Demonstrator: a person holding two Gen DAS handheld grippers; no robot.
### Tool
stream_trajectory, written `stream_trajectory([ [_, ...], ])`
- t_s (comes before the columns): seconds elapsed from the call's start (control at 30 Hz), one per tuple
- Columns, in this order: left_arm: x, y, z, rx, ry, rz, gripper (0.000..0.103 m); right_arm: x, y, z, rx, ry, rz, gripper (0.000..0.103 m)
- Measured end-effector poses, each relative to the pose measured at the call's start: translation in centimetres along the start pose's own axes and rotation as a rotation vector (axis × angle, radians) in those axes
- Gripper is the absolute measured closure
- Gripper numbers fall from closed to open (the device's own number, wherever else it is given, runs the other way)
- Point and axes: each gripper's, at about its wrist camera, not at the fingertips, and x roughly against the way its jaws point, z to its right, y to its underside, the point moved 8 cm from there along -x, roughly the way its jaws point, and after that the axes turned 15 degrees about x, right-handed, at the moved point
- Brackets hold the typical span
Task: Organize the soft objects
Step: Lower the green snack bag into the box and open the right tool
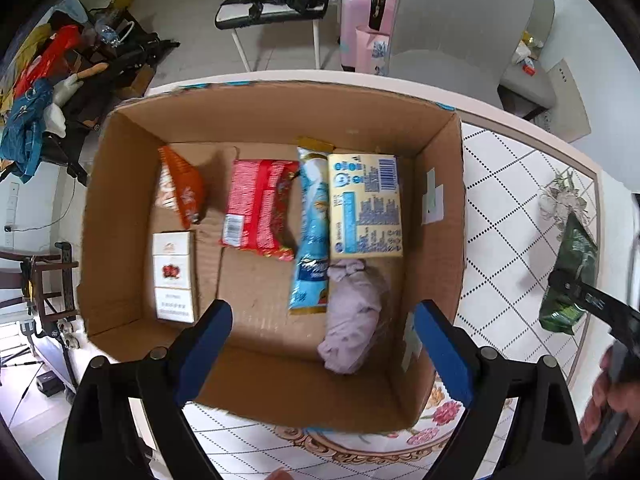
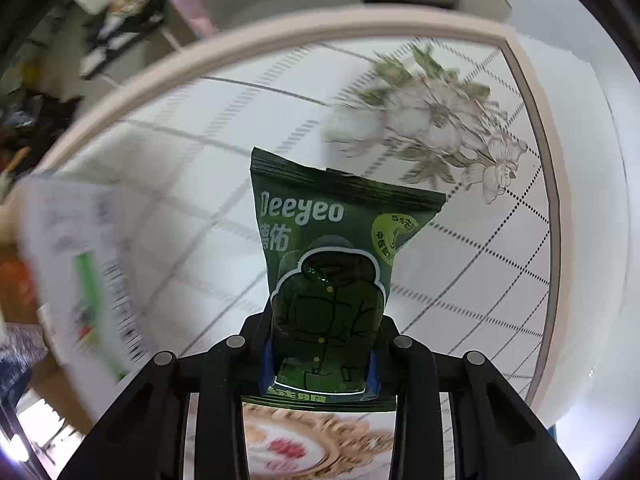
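— What's the desk [image 1: 516, 200] like?
— White diamond-patterned cloth with flowers; tiled floor [image 1: 200, 20] and a pink suitcase [image 1: 362, 16] beyond — seemingly cluttered.
— The claws?
— Left claw [image 1: 324, 352] spread over the cardboard box [image 1: 280, 120]; right claw [image 2: 320, 364] pinching the green packet [image 2: 332, 248] above the desk.

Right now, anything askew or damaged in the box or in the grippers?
Nothing damaged or spilled. In the cardboard box the orange packet leans against the wall rather than lying flat. The right gripper holds the green packet by one end.
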Motion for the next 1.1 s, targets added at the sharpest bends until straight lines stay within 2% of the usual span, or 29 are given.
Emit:
stream_trajectory([
  [0.07,1.1,0.5,-1.1,-0.002,0.011,0.009,0.010,3.1,1.3,-1.5,0.040,-0.031,0.045,0.068],
  [0.17,2.9,1.2,-3.4,-0.005,0.023,0.023,0.010,8.6,1.5,-4.1,0.108,-0.070,0.104,0.068],
  [0.27,5.0,1.5,-6.1,-0.013,0.034,0.045,0.010,12.8,1.8,-8.8,0.169,-0.122,0.137,0.068],
  [0.37,6.8,1.2,-9.2,-0.006,0.047,0.055,0.010,15.4,2.9,-14.2,0.228,-0.167,0.157,0.068],
  [0.47,7.8,0.8,-11.5,0.004,0.065,0.058,0.010,16.0,3.8,-18.7,0.271,-0.207,0.160,0.067],
  [0.7,5.5,-1.0,-15.3,0.044,0.062,0.036,0.010,13.1,3.7,-27.1,0.318,-0.267,0.108,0.068],
  [0.83,3.2,-1.9,-16.5,0.055,0.042,0.006,0.010,8.9,3.1,-28.8,0.304,-0.296,0.054,0.068],
  [1.1,0.4,-2.8,-17.7,0.055,0.038,-0.032,0.010,4.1,2.6,-30.6,0.303,-0.271,-0.014,0.067],
])
